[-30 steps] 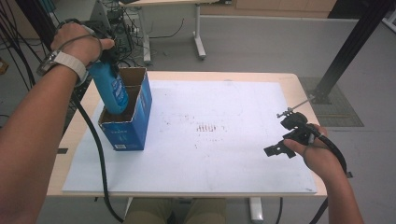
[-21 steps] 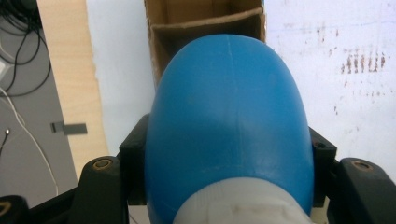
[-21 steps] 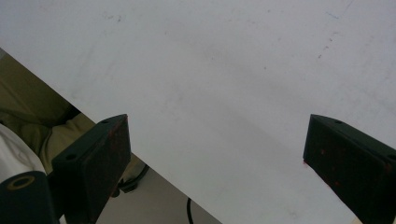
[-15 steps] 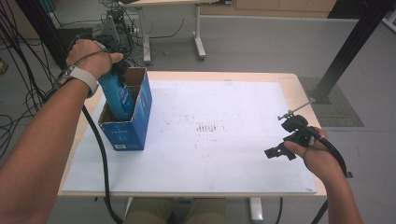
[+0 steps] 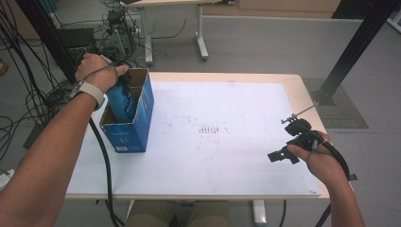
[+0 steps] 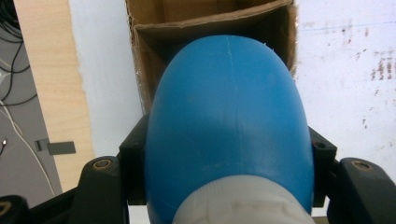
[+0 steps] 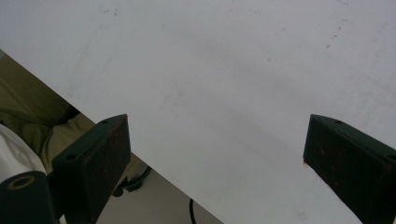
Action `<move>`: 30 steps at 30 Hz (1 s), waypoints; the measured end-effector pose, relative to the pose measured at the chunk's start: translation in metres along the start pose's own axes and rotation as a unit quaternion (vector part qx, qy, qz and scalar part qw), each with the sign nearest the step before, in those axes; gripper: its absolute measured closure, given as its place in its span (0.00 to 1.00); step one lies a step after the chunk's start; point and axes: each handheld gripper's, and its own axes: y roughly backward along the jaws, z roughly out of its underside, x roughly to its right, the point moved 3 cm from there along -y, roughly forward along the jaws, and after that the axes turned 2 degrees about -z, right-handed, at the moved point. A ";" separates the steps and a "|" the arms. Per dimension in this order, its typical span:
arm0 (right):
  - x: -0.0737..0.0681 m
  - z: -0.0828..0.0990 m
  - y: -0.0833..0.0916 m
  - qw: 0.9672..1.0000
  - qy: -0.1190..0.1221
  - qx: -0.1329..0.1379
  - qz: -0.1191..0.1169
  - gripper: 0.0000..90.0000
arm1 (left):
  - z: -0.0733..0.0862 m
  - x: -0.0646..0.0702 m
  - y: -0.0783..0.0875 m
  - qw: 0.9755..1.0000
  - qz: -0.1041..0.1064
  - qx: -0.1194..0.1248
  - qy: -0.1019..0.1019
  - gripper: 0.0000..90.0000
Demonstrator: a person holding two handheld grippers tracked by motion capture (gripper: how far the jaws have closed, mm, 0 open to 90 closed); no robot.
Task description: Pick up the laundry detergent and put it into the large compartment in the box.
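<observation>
1. Where the bottle (image 5: 122, 100) goes down into the box (image 5: 128, 133), its bottom end is hidden by the cardboard walls in the high view, so you cannot tell if it touches the box floor.
2. The left claw (image 5: 124, 81) is mostly covered by the left hand (image 5: 96, 71) in the high view. Its jaws are shut tight on the bottle, one on each side.
3. In the left claw view, the bottle (image 6: 229, 126) is big and blue, with a pale part at the bottom edge. It blocks most of the box (image 6: 154, 28) behind it. You can see the box has a cardboard wall across it, and the bottle points into the near part.
4. The right claw (image 5: 288, 150) is held in the right hand (image 5: 318, 158) above the table's right side, well apart from the box. In the right claw view, its jaws stand wide open with nothing between them.
5. The right claw view also shows the table edge and the person's lap, cut off at the corner.
6. The table (image 5: 227, 156) has a white top with small dark marks near the middle (image 5: 207, 128). The box stands on its left side.
7. Behind the table is a grey floor with cables (image 5: 28, 99), another desk's legs (image 5: 201, 38) and a black post (image 5: 352, 52).
</observation>
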 end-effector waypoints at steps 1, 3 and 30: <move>0.000 -0.001 0.000 1.000 -0.001 -0.001 0.001 0.08 | 0.001 0.000 -0.002 1.000 0.000 0.003 0.001 0.42; 0.000 -0.001 -0.001 1.000 -0.001 0.000 0.000 0.08 | 0.000 0.001 -0.008 1.000 -0.002 -0.003 -0.001 0.42; 0.001 0.004 -0.005 1.000 -0.010 -0.005 -0.002 0.08 | -0.002 0.006 -0.056 1.000 -0.005 -0.021 -0.016 0.42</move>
